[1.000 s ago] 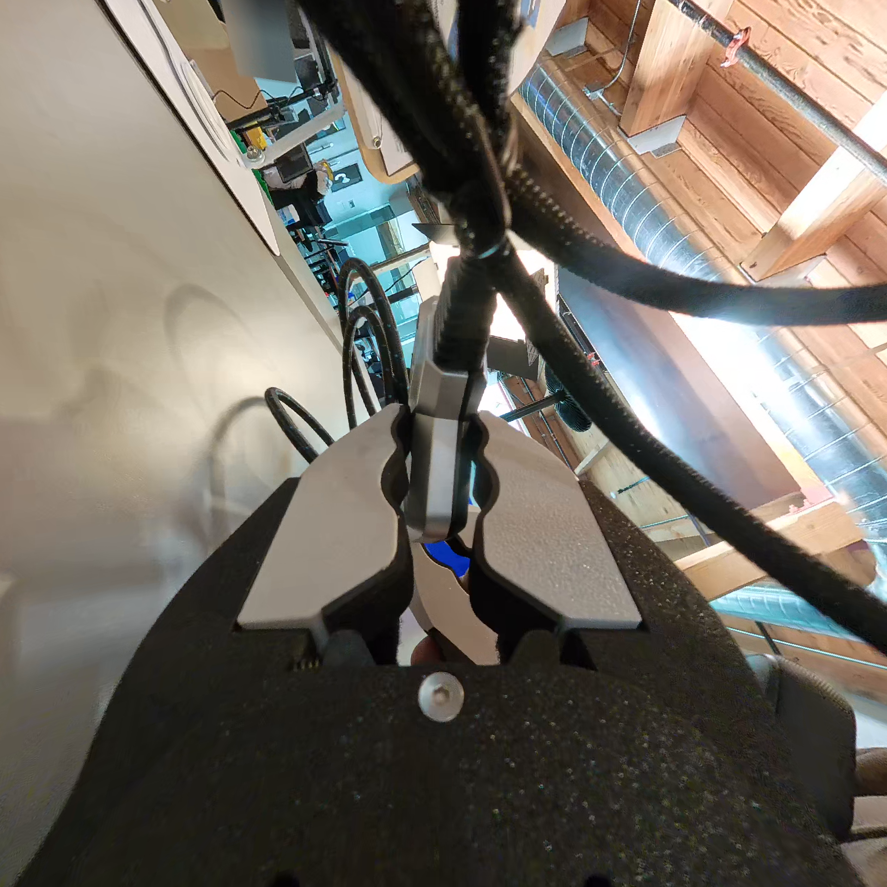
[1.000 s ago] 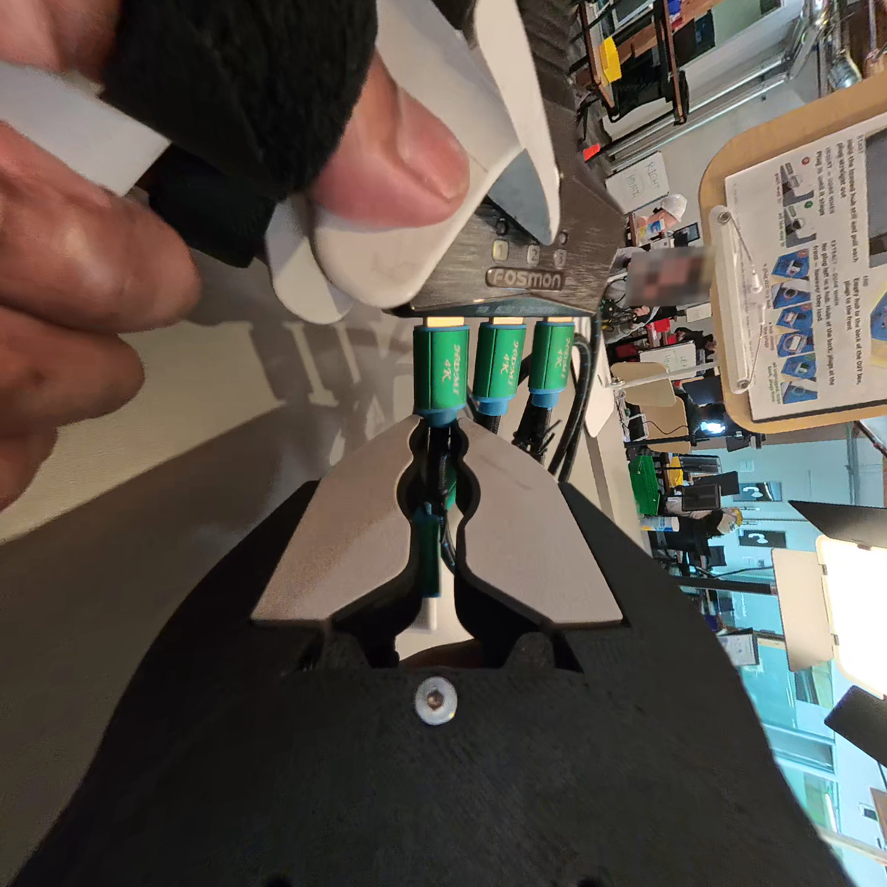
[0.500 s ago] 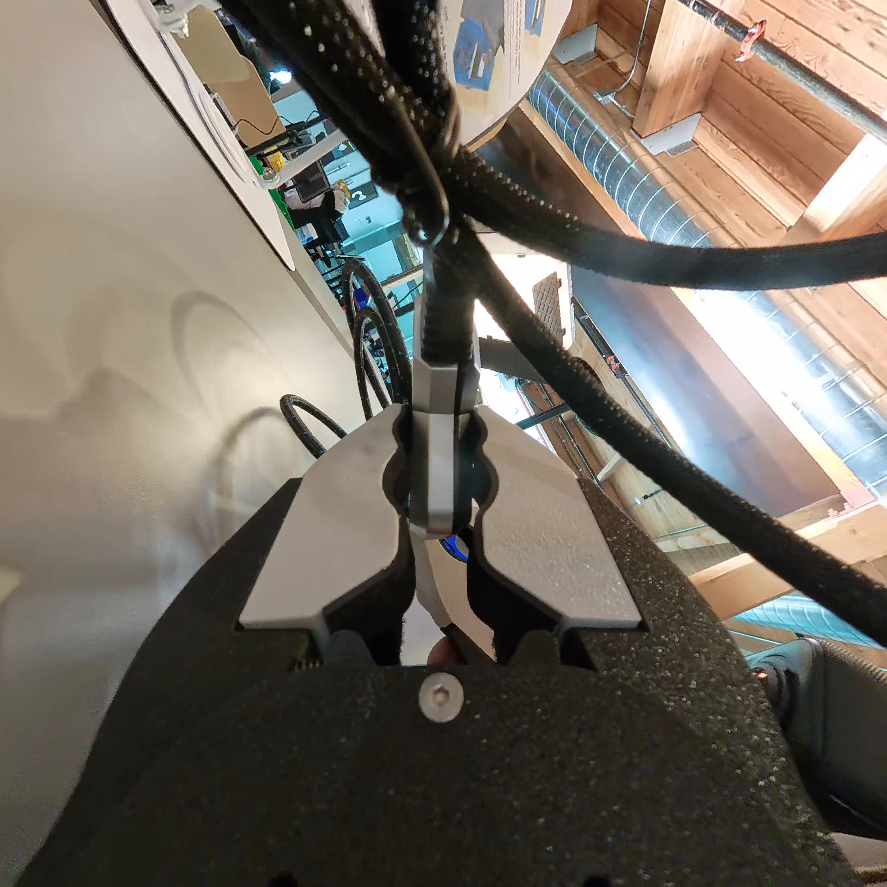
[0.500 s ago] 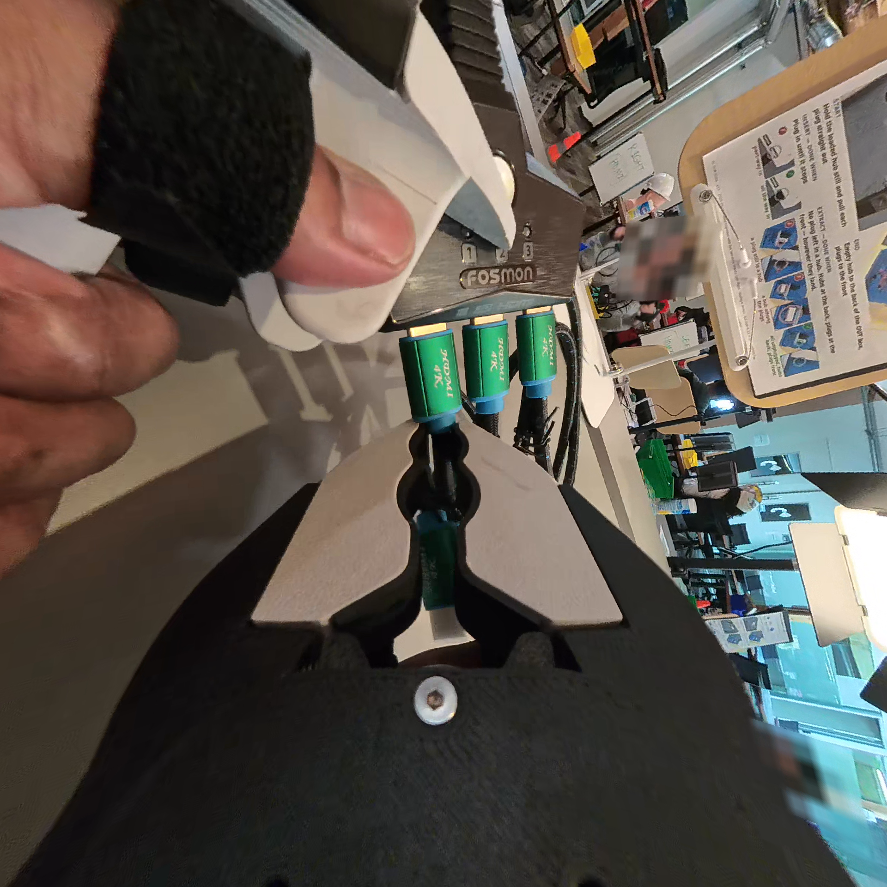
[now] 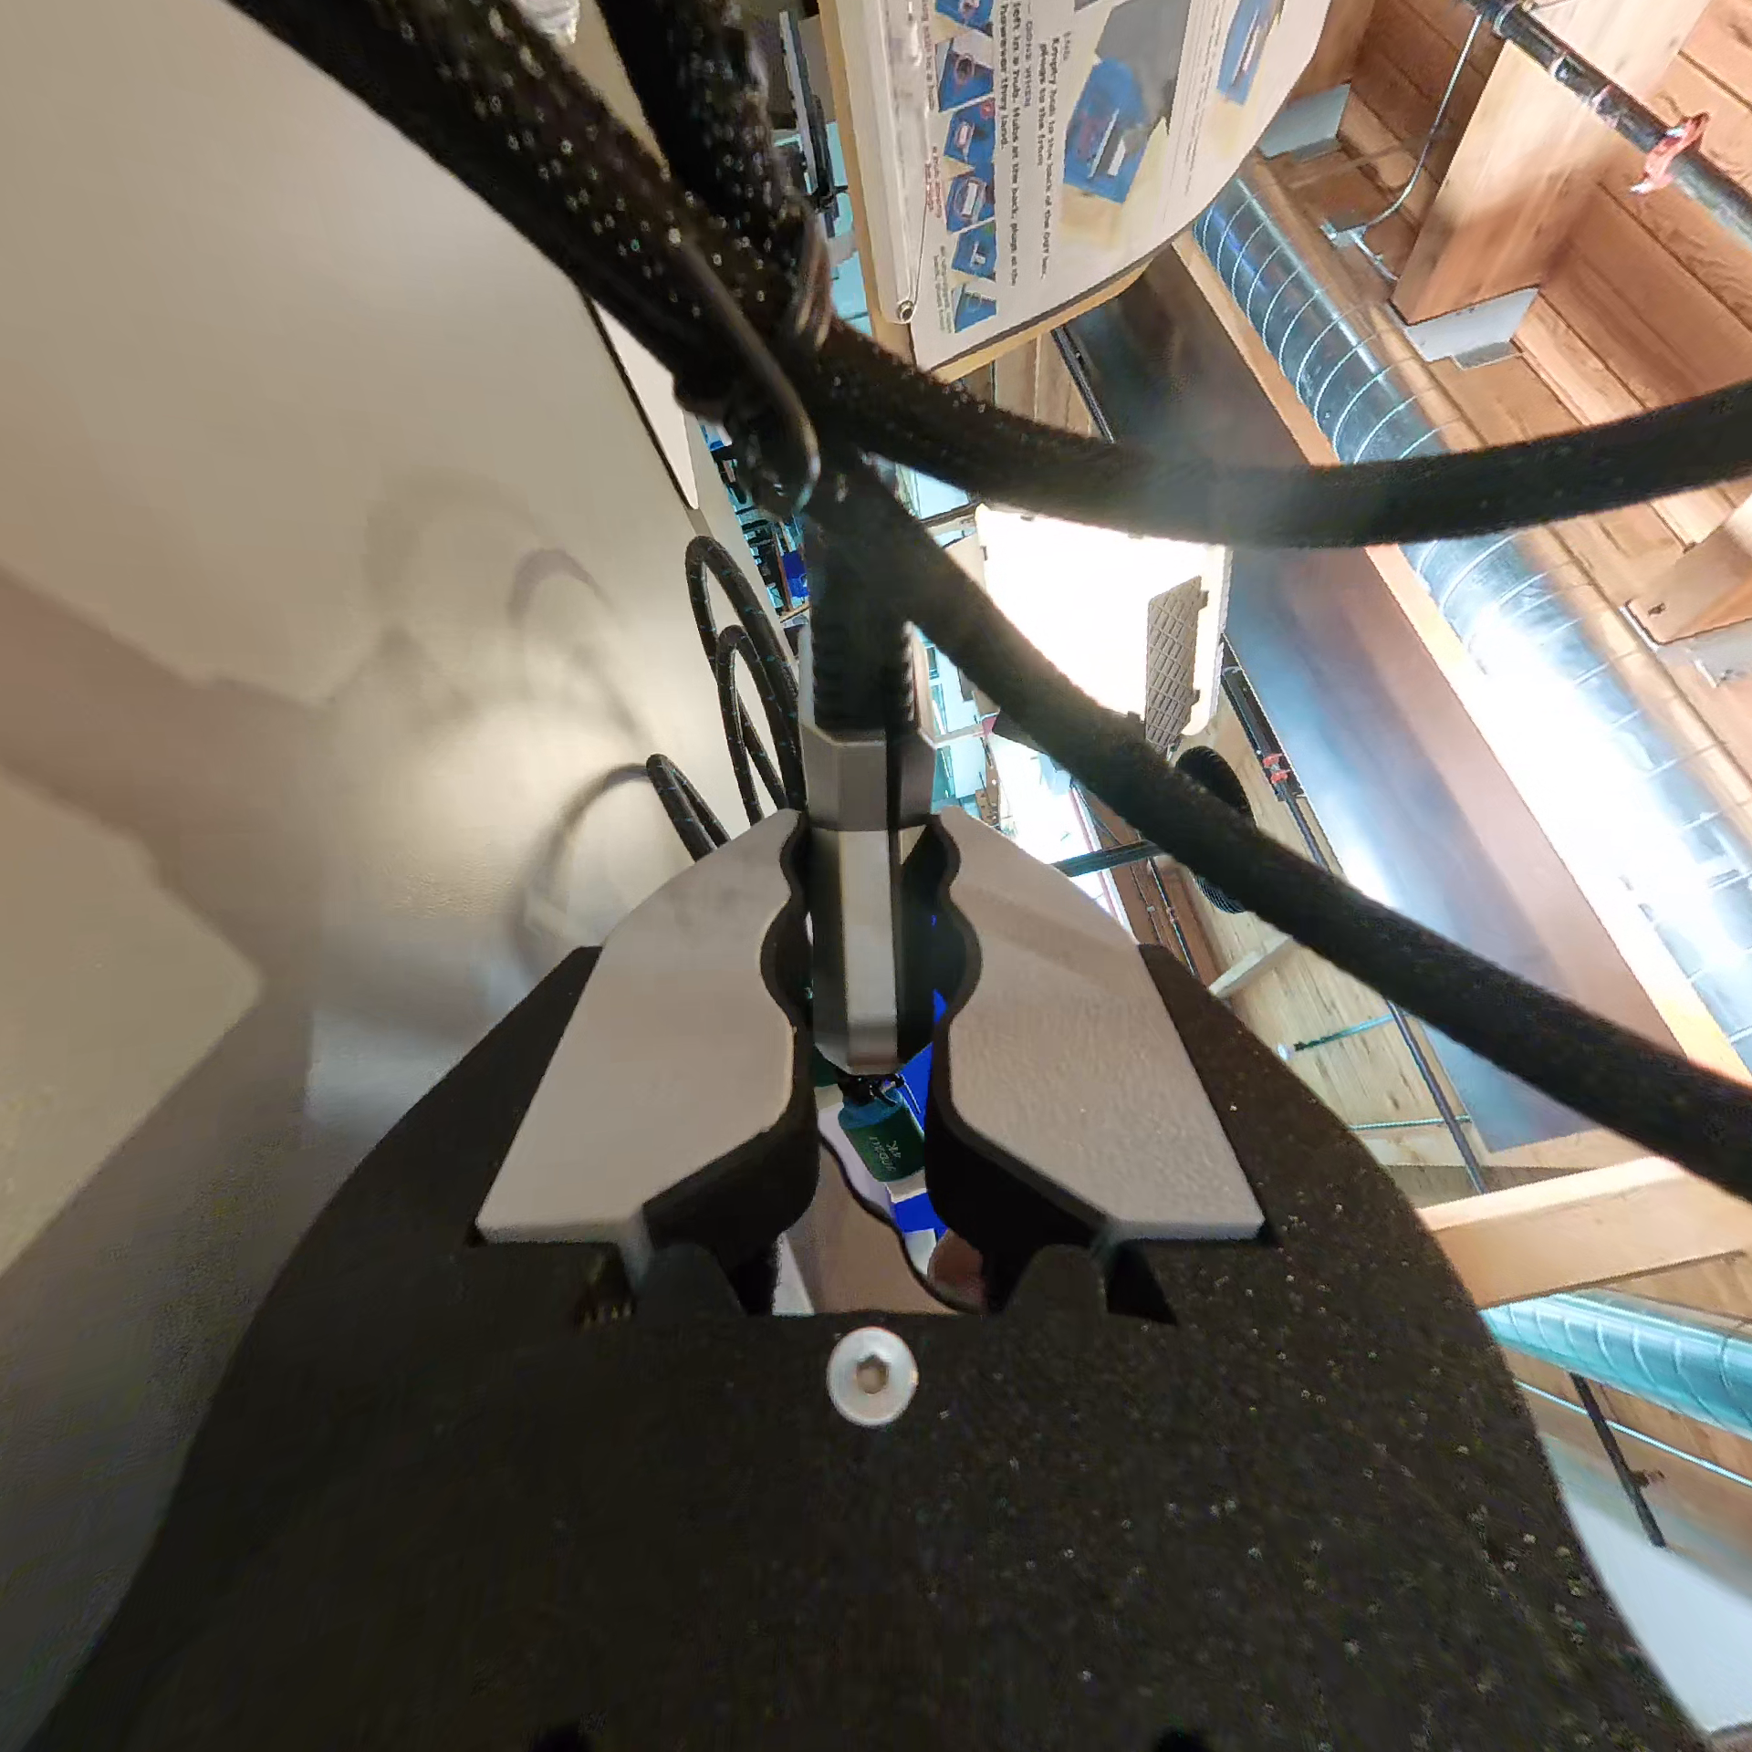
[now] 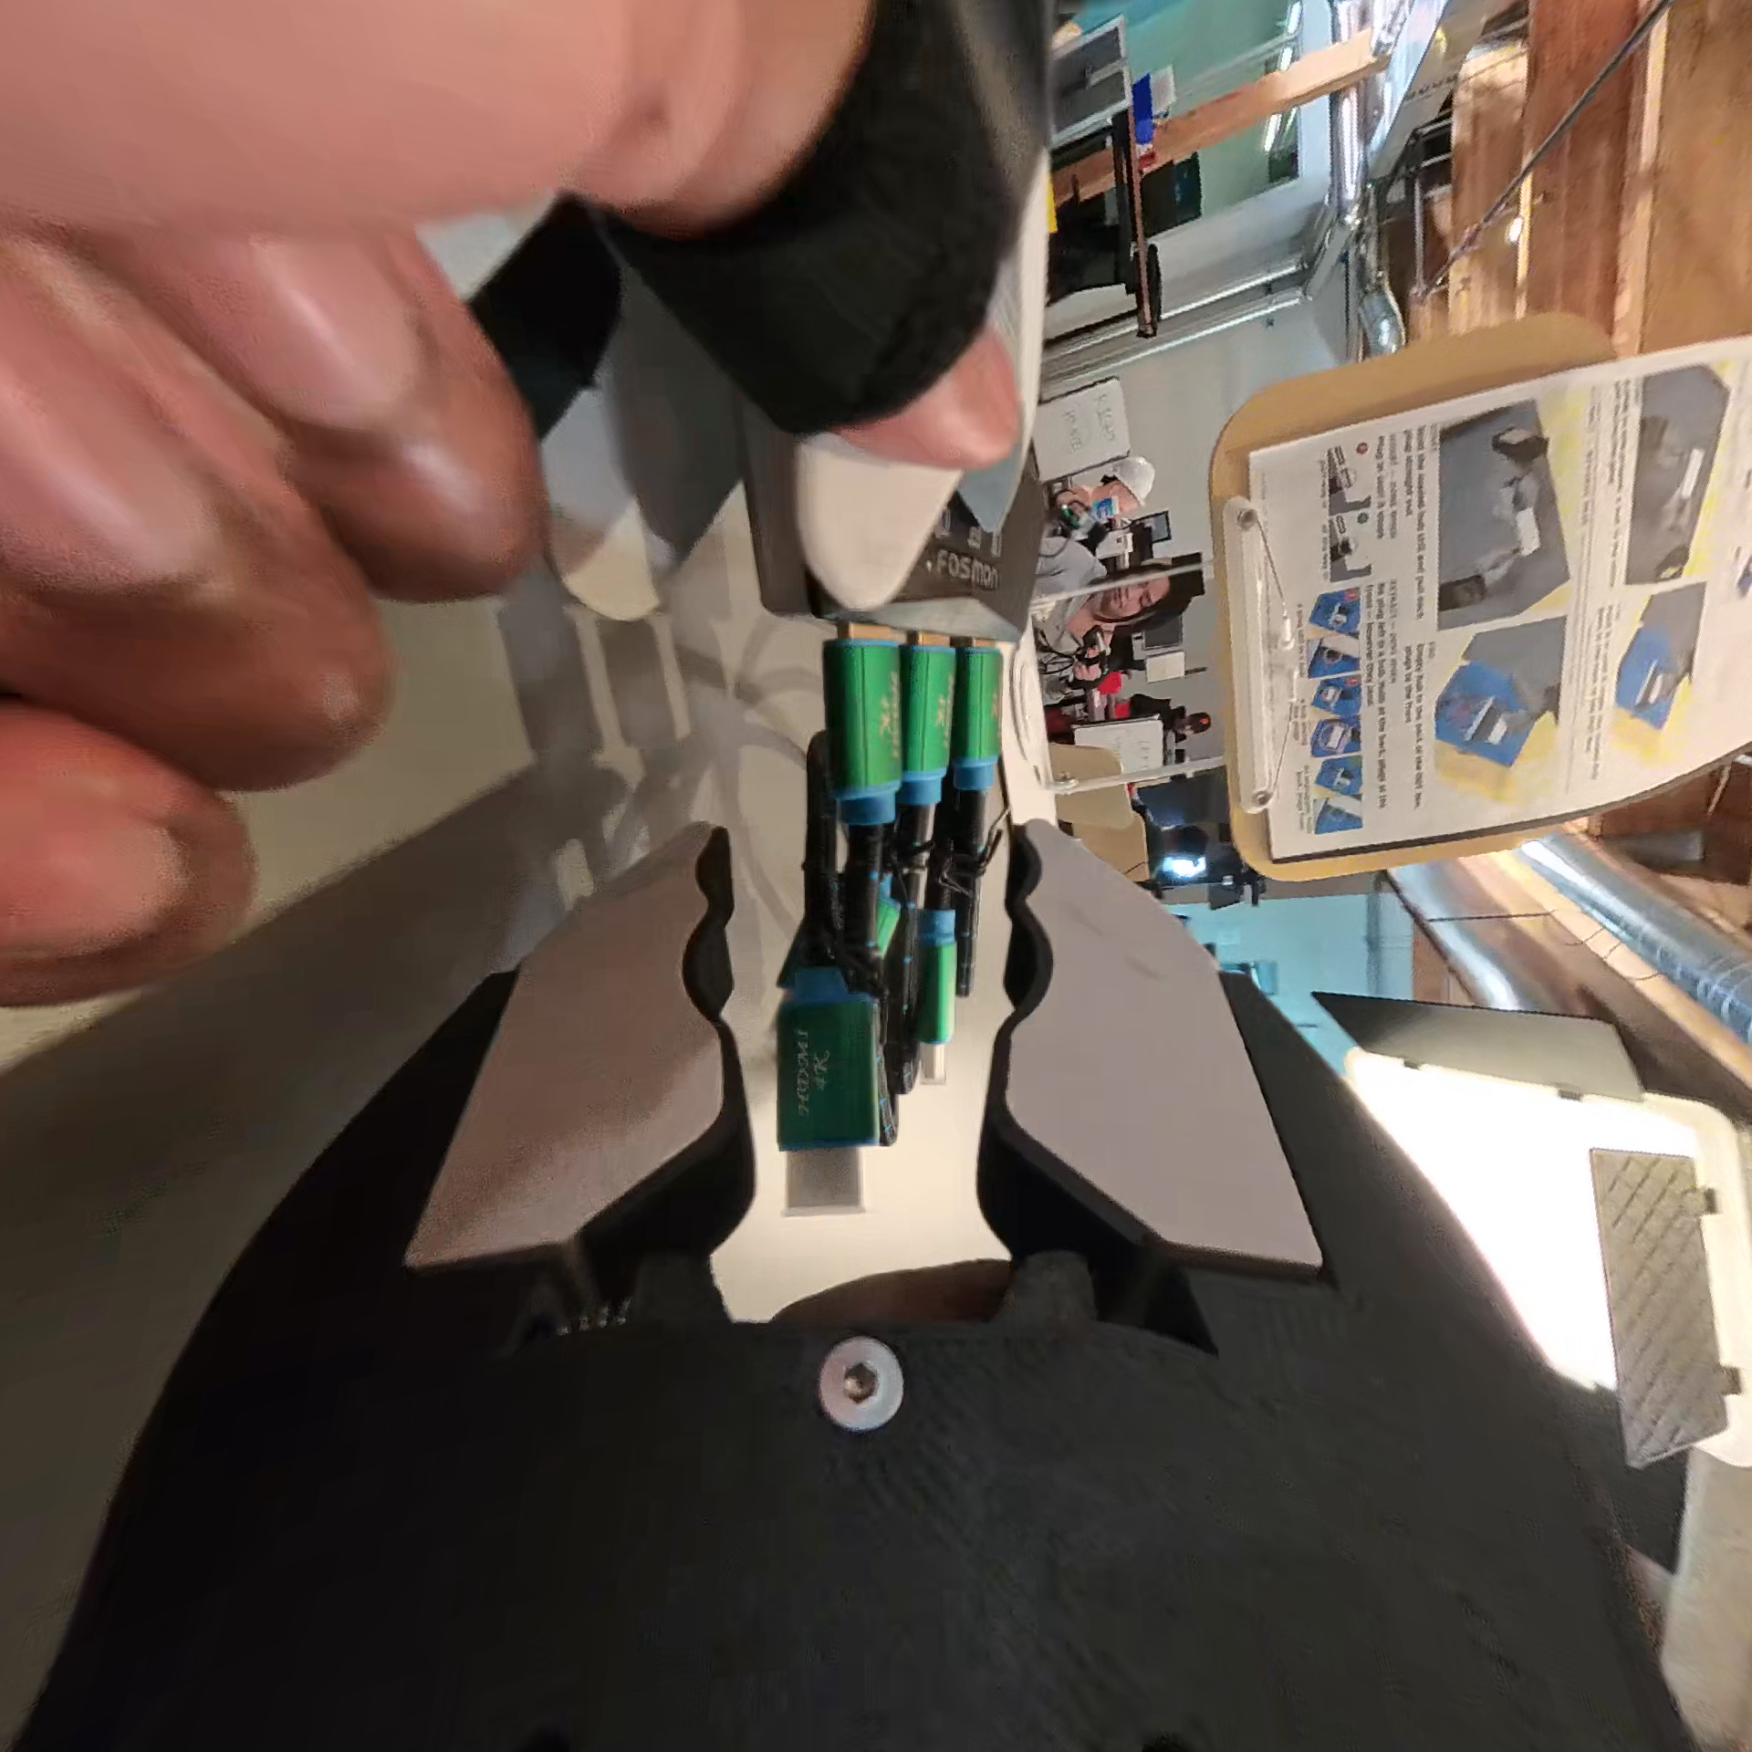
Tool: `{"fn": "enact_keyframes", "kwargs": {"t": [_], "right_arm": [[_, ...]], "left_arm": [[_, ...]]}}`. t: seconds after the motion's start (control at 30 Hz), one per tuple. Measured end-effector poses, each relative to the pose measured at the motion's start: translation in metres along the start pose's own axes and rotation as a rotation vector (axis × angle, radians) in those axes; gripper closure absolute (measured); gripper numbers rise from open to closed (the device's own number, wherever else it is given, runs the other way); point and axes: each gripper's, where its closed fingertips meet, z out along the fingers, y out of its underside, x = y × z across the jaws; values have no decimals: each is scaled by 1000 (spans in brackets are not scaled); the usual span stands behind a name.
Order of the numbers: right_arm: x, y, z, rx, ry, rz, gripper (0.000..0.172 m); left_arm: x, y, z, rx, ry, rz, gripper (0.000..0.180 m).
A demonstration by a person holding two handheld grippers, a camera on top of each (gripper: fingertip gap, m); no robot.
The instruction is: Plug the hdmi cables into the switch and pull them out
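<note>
My left gripper [image 5: 863, 834] is shut on a grey metal hub [image 5: 858, 939], seen edge-on between its pads. Black braided cables [image 5: 1185, 806] run out of the hub's far end. In the right wrist view a gloved hand [image 6: 284, 474] holds that gripper, and its white fingers [image 6: 872, 540] clamp the hub [image 6: 986, 588]. Three green plugs [image 6: 905, 720] sit in the hub's near side. My right gripper [image 6: 872, 853] is open. The plugs' black cables and a loose green plug [image 6: 825, 1071] hang between its pads without touching them.
A clipboard with an instruction sheet [image 6: 1479, 616] stands to the right, and it also shows in the left wrist view [image 5: 1033, 161]. A pale table top [image 5: 284, 569] lies to the left. A bright light panel [image 6: 1517, 1185] is at the right. People sit in the background. Left tips to right tips: about 6 cm.
My right gripper was shut on the cable just below the first green plug; it has opened wide and let it go. The hub with its plugs has moved farther from it. The left grasp is unchanged.
</note>
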Motion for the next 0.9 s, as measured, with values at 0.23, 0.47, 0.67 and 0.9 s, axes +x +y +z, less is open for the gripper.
{"fn": "enact_keyframes", "kwargs": {"t": [0.23,0.47,0.67,0.9], "right_arm": [[-1,-13,-4,42,22,-55,109],[5,-28,0,95,74,-47,105],[10,-8,18,-3,72,2,113],[16,6,15,1,117,-47,145]], "left_arm": [[-1,-2,1,7,-18,3,160],[3,16,6,-117,-9,-13,160],[6,39,10,-253,31,-73,159],[19,49,11,-409,179,-137,152]]}}
